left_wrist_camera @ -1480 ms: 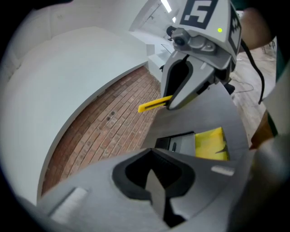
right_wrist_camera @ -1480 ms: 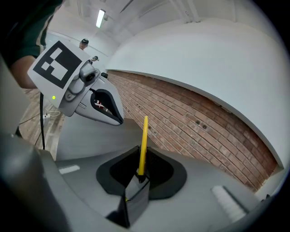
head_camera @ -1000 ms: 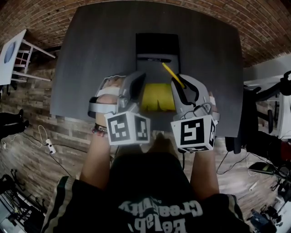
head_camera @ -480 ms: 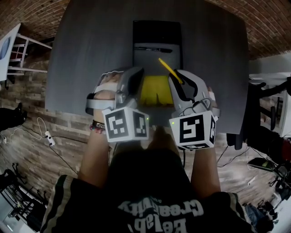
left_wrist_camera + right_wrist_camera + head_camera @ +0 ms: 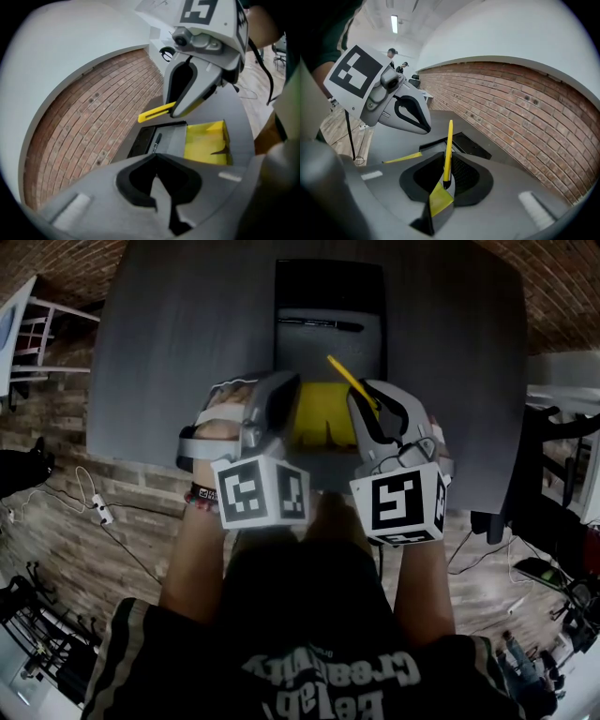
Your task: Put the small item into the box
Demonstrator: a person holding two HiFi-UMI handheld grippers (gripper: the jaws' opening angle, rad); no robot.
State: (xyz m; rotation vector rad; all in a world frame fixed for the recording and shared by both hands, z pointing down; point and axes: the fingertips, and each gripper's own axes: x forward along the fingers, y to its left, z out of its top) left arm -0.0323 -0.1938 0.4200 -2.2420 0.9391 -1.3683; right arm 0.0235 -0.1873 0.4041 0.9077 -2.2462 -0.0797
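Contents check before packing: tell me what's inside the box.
A black pen lies in the box's grey section; nearer is a yellow section. The left tool and right tool cover its side edges, so anything there is hidden.

The left gripper (image 5: 281, 395) and the right gripper (image 5: 364, 404) are moulded as grey shells with black-lined jaws. A white marker cube (image 5: 262, 498) printed with black squares is fitted behind each. A thin black cable (image 5: 412, 461) is routed over the right shell. A dark T-shirt (image 5: 309, 676) with pale lettering and a dark wristband (image 5: 204, 505) are worn.
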